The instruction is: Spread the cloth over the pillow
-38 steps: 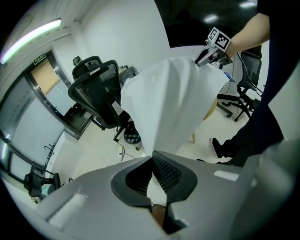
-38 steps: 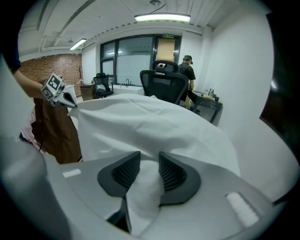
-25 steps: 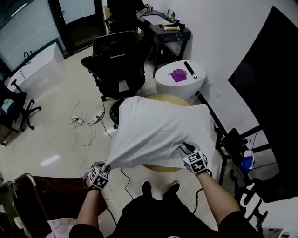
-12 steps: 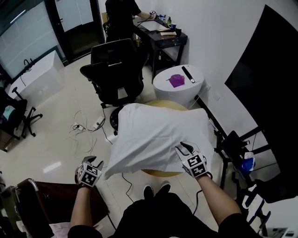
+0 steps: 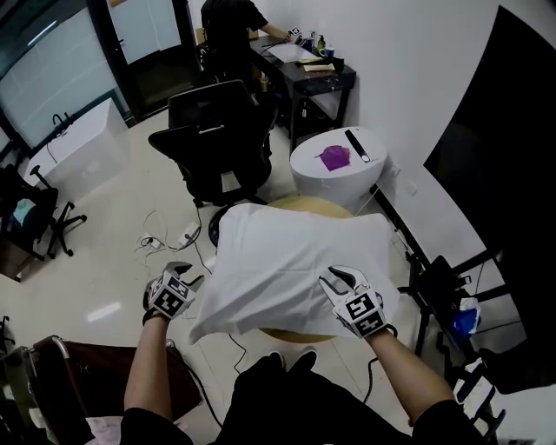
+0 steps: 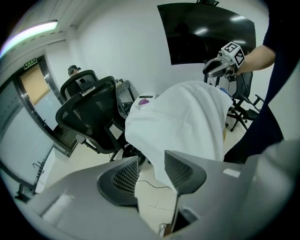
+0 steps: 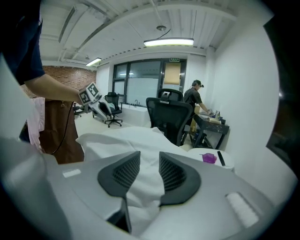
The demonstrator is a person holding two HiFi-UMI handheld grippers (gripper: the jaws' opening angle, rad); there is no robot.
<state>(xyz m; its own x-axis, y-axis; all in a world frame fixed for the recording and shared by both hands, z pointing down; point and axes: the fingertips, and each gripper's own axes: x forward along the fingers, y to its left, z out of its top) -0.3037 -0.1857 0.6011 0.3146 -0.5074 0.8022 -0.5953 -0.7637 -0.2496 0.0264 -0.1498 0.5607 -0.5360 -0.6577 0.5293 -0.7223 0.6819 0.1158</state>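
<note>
- The white cloth [image 5: 295,261] lies draped over a bulky shape on the round wooden table [image 5: 300,206]. It covers the shape fully, so the pillow itself is out of sight beneath it.
- The cloth's near left corner hangs off the table edge toward the floor, and its far edge lies smoother.
- The left gripper [image 5: 188,275] hovers just left of that hanging corner, clear of the fabric. Its jaws have just been opening and stand apart with nothing between them. In the left gripper view the corner shows beyond the jaws, not between the pads.
- The right gripper [image 5: 334,280] hangs over the cloth's near right part, pointing down and away from the person. Its jaws stand apart too. In the right gripper view rumpled cloth shows through the gap below them, and the pads do not press on it.
- Beyond the table on the right stands a white round side table [image 5: 343,182] carrying a purple object [image 5: 334,157] and a black bar [image 5: 357,145].
- A black office chair [image 5: 221,139] stands on the far left, with cables [image 5: 165,235] on the floor near it.
- A person [image 5: 230,22] stands at a dark desk [image 5: 313,69] at the far end.
</note>
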